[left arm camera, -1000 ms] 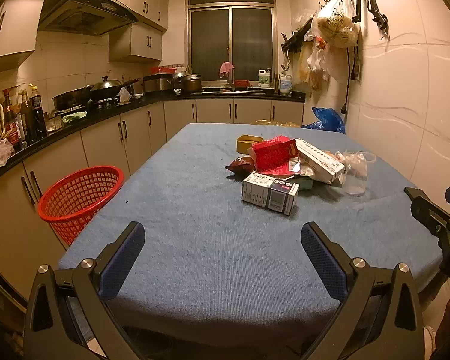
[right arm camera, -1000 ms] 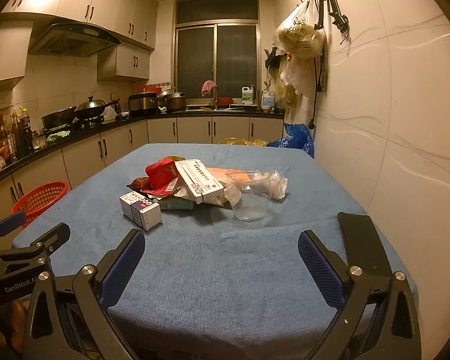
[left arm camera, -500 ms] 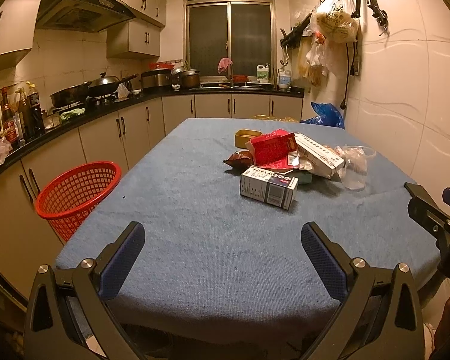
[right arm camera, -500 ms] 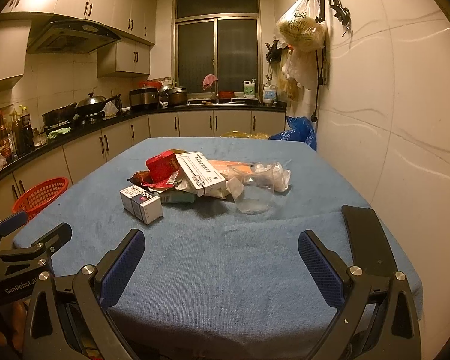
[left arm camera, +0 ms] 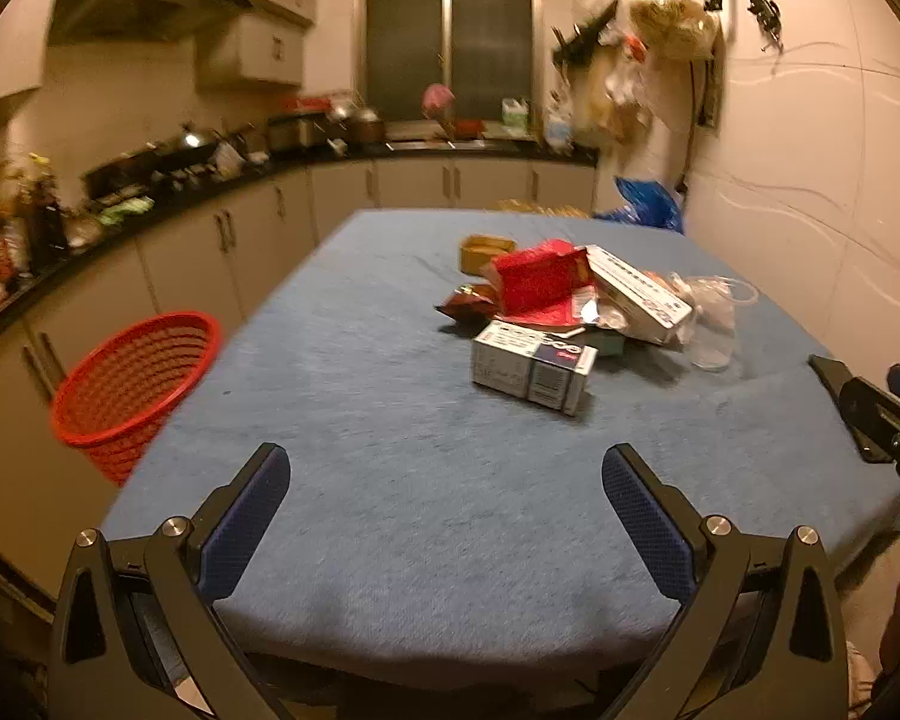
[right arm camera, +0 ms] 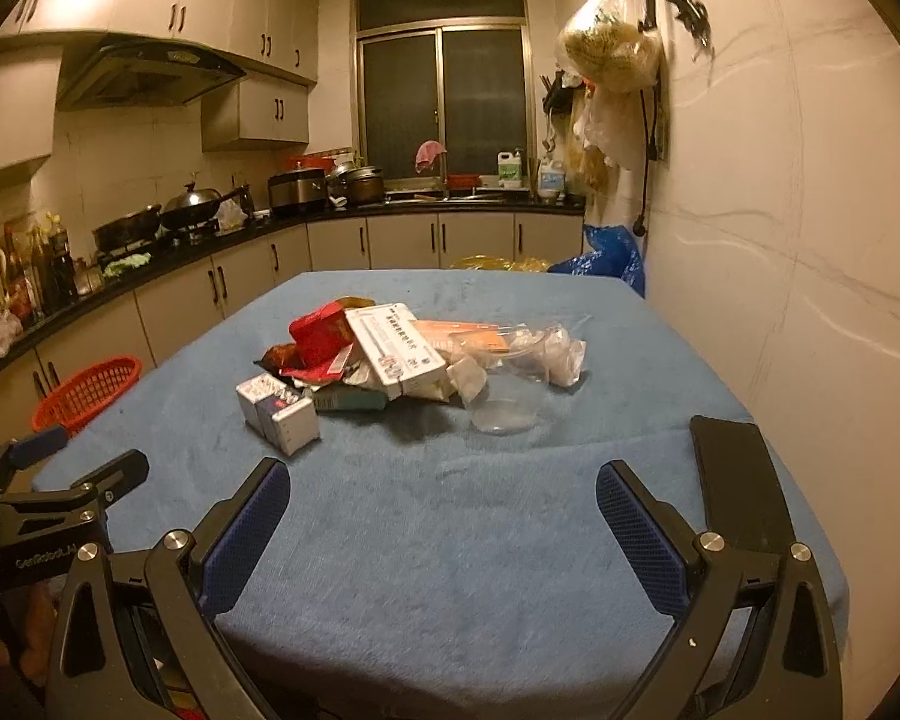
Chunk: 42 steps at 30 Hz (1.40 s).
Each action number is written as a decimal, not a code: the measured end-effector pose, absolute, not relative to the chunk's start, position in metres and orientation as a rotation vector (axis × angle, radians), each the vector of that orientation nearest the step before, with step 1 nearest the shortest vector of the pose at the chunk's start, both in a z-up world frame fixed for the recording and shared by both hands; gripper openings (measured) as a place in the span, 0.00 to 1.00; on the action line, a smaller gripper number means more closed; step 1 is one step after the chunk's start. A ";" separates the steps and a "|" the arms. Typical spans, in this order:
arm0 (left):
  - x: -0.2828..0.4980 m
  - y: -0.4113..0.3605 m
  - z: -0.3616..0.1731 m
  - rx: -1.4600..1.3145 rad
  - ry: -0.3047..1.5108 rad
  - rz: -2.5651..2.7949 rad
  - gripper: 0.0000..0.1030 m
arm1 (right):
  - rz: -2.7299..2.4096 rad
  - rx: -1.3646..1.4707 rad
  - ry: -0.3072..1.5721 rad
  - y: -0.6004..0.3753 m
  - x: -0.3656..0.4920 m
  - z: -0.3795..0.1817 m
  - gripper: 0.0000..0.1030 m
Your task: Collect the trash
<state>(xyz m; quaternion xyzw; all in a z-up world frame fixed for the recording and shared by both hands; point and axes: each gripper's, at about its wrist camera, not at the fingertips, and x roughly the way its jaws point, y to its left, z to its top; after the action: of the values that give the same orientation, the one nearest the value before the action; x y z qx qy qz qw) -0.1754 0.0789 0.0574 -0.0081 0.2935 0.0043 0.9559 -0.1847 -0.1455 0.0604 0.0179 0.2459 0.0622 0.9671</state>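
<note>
I've brought both grippers nearer the trash pile (left arm camera: 576,306); it now looms larger mid-table. My left gripper (left arm camera: 445,504) and right gripper (right arm camera: 443,507) stay spread wide, empty. The red basket (left arm camera: 132,384) sits off the table's (left arm camera: 390,480) left edge.

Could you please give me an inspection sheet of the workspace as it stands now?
Surface: table under a blue cloth, near half bare.
Job's things: trash pile mid-table: grey carton nearest, red packet, long white box, clear plastic cup; red basket beside the table's left edge.
Clutter: black phone at the right edge.
Grippers: left tongs and right tongs open, empty, above the near edge.
Cables: black cord hanging on the right wall.
Surroundings: kitchen counter with pots and bottles, window, hanging bags.
</note>
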 end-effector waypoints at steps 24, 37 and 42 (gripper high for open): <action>-0.048 0.090 0.069 -0.222 0.908 -0.134 0.65 | 0.224 0.226 0.713 -0.188 -0.052 0.085 0.81; 0.004 0.089 0.050 -0.310 1.030 -0.092 0.47 | 0.131 0.241 0.928 -0.202 0.028 0.050 0.51; 0.003 0.085 0.055 -0.291 1.019 -0.070 0.50 | 0.126 0.240 0.987 -0.207 0.035 0.035 0.24</action>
<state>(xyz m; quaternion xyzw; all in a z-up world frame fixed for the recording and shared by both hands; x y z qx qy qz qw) 0.0030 0.0854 0.0545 -0.1387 0.4858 -0.0335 0.8623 0.0346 -0.2070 0.0346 0.1148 0.4722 0.0603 0.8719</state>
